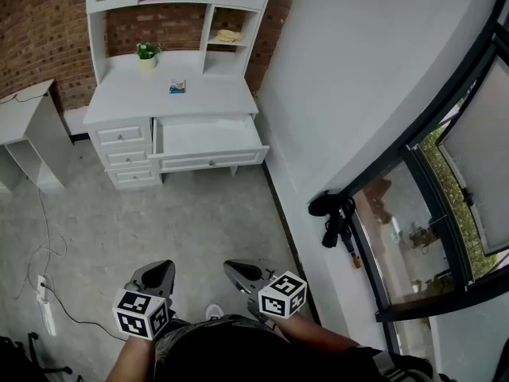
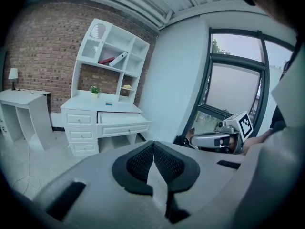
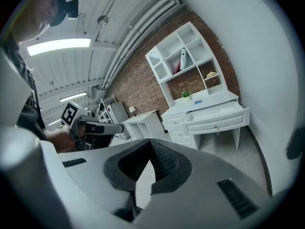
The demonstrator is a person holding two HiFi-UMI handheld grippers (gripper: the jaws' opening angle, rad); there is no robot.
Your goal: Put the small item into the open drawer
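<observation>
On the desk top [image 1: 127,102] far ahead, the small item [image 1: 177,87] lies just behind the open drawer [image 1: 208,138], untouched, with left gripper [image 2: 153,147] and right gripper [image 3: 151,144] both closed, empty: nothing done yet

The shell of my left gripper [image 2: 153,143] looks like smooth, matt grey plastic, and its pads [image 2: 140,163] are black and rubbery with a fine raised grid. My right gripper [image 3: 151,141] has the same finish. The desk [image 1: 207,94] is smooth, white-painted, with a slight sheen. The brick wall [image 1: 40,30] is rough and matt. The floor [image 1: 159,221] looks like mottled grey concrete.
</observation>
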